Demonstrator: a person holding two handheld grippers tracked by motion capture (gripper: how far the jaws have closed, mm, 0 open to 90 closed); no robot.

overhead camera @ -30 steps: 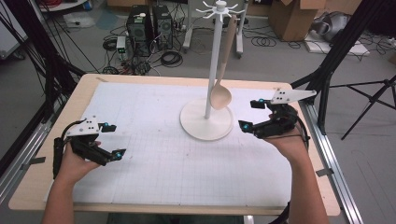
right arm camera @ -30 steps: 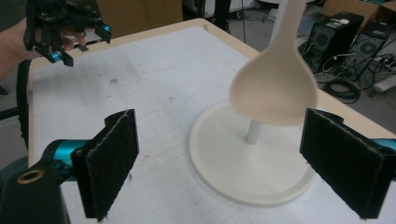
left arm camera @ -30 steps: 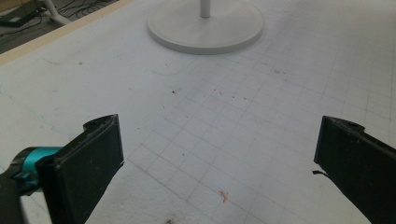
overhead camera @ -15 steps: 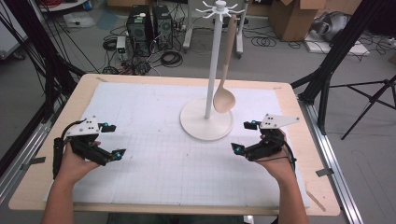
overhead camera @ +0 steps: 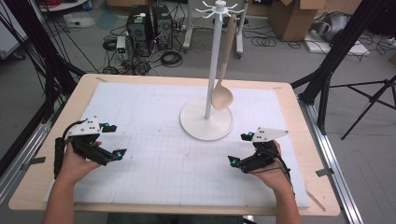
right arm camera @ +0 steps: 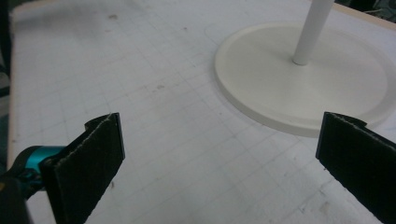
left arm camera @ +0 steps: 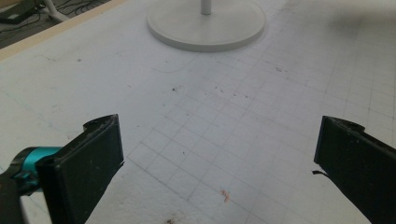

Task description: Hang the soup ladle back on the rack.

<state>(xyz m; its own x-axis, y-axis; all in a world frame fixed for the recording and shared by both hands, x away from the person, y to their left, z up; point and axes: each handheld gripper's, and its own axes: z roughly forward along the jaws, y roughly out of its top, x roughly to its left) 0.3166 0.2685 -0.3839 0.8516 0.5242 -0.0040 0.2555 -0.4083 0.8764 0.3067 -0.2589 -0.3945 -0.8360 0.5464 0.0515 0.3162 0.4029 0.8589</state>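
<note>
High view, hands: two forearms come in from the near edge, each hand wrapped round one gripper, knuckles low over the mat (overhead camera: pixel 154 121).
High view, left gripper (overhead camera: pixel 110 140): jaws spread apart, nothing between them, tips aimed toward the middle of the mat.
High view, right gripper (overhead camera: pixel 239 148): jaws spread wide with nothing between them, having just been opening; tips aimed left and a little away from the person.
High view, stand (overhead camera: pixel 207 122): one white stand, its round base just ahead of the right jaws and well apart from the left ones.
High view, spoon (overhead camera: pixel 223 69): one wooden spoon hanging from a hook at the stand's top, bowl down, above the base, clear of both grippers.
Left gripper view, jaws: two black pads set far apart, bare mat between them.
Left gripper view, stand (left arm camera: pixel 208 25): base far ahead, beyond the gap.
Right gripper view, jaws: two black pads set far apart, holding nothing.
Right gripper view, stand (right arm camera: pixel 303 88): base and pole close ahead, nearer the right-hand jaw, not touching.
</note>
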